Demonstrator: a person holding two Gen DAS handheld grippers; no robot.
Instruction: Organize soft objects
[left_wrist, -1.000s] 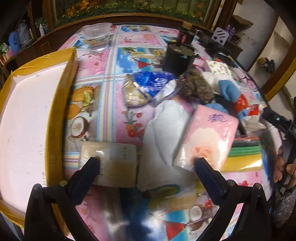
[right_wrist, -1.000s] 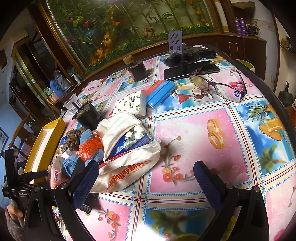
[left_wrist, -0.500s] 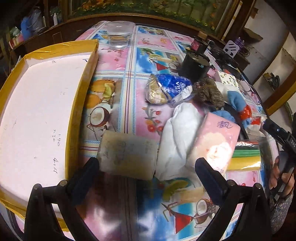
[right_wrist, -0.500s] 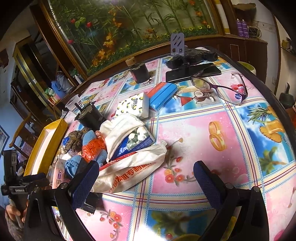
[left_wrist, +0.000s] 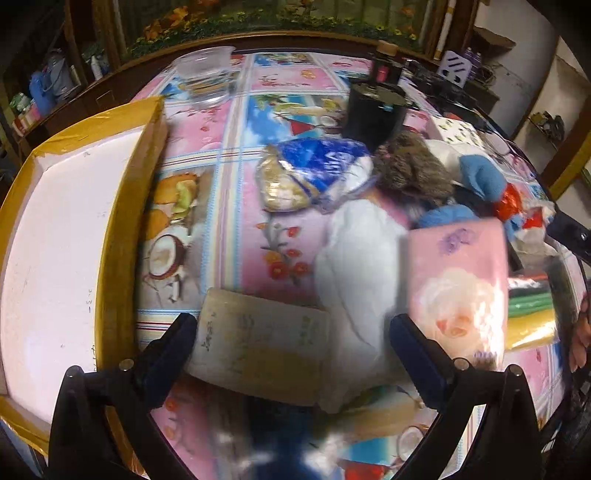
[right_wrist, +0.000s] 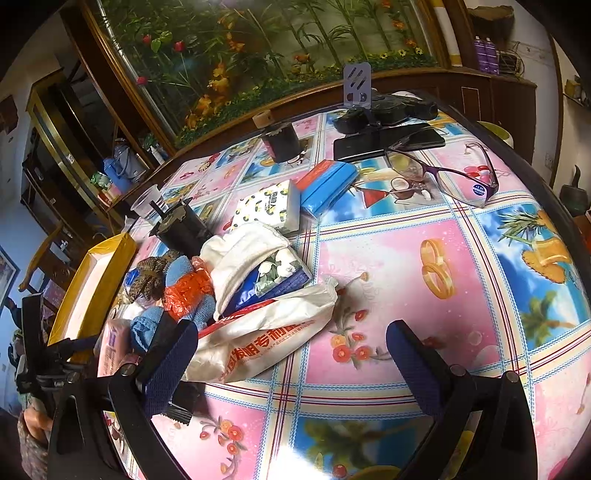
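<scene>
The big white tray (left_wrist: 55, 240) with yellow edges sits at nine o'clock in the left view. The pile of soft things (right_wrist: 236, 288) spreads from twelve to three. A beige tissue pack (left_wrist: 258, 350) lies flat at six o'clock, its long side running across, right in front of the left gripper (left_wrist: 293, 349). Its jaws are wide apart and hold nothing. The right gripper (right_wrist: 291, 363), also wide apart and holding nothing, is farther from the pack, so I think the left takes it.
</scene>
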